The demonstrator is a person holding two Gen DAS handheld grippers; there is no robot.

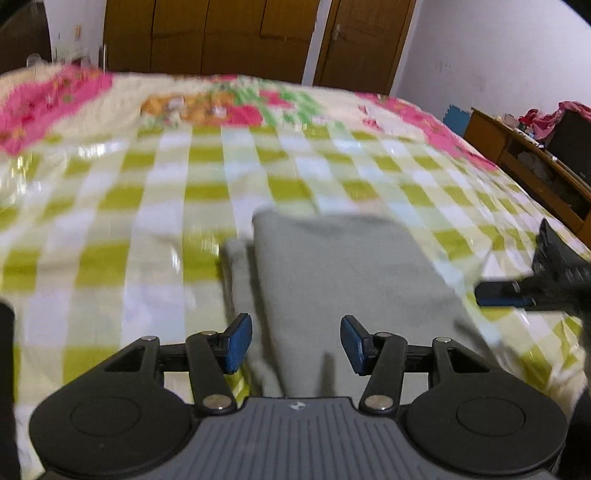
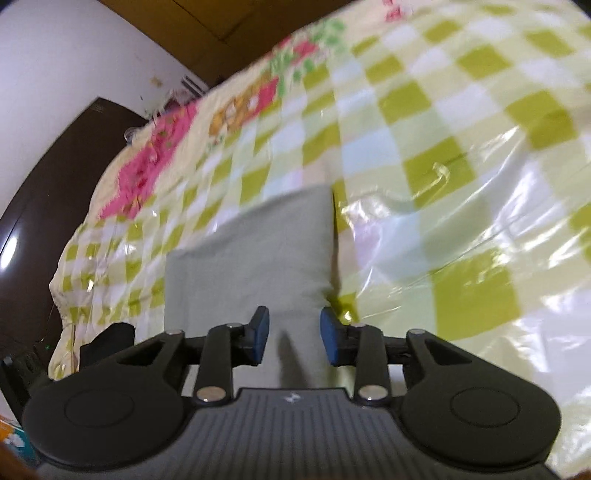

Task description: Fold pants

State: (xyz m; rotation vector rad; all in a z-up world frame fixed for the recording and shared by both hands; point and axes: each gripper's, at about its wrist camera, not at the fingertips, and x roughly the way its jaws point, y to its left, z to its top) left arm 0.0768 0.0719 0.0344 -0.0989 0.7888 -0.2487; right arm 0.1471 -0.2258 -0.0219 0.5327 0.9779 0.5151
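Note:
The grey pants (image 1: 340,273) lie folded in a narrow stack on the checked bed cover, with a lower layer showing along their left side. My left gripper (image 1: 295,341) is open, its blue pads apart over the near end of the pants, holding nothing. My right gripper (image 2: 294,338) is open too, its pads apart above the near right part of the pants (image 2: 251,258). The right gripper also shows in the left wrist view (image 1: 535,284) at the right edge, beside the pants.
The bed (image 1: 110,206) has a green-and-white checked cover under clear plastic sheeting (image 2: 461,206), with a pink floral border at the far end. A wooden wardrobe (image 1: 221,33) stands behind it. A wooden shelf with clothes (image 1: 528,147) stands at the right.

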